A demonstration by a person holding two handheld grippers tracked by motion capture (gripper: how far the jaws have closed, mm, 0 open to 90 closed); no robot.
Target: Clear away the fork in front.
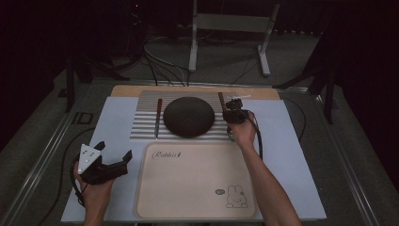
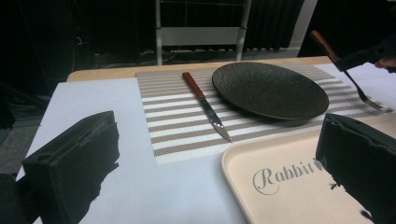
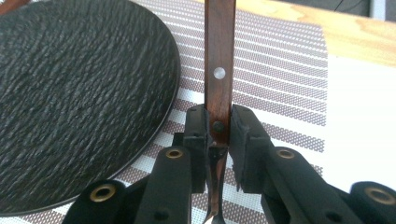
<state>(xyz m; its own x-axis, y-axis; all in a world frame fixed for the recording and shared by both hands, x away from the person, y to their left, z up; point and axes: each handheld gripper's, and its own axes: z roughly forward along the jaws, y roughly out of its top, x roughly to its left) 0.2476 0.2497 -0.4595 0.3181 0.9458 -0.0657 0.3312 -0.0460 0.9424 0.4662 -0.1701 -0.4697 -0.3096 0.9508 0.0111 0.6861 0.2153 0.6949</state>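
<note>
A dark round plate sits in the middle of a striped placemat. Left of the plate lies a knife with a reddish wooden handle. On the plate's right, my right gripper is shut on the wooden handle of a fork, and its pads press both sides of the handle. In the left gripper view the fork slants, handle up and tines low by the mat. My left gripper stands open and holds nothing, at the front left beside the beige tray.
The beige tray with "Rabbit" lettering and a bunny drawing lies in front of the placemat on a white sheet. A wooden strip borders the far side. Behind the table stand a metal frame and loose cables on the floor.
</note>
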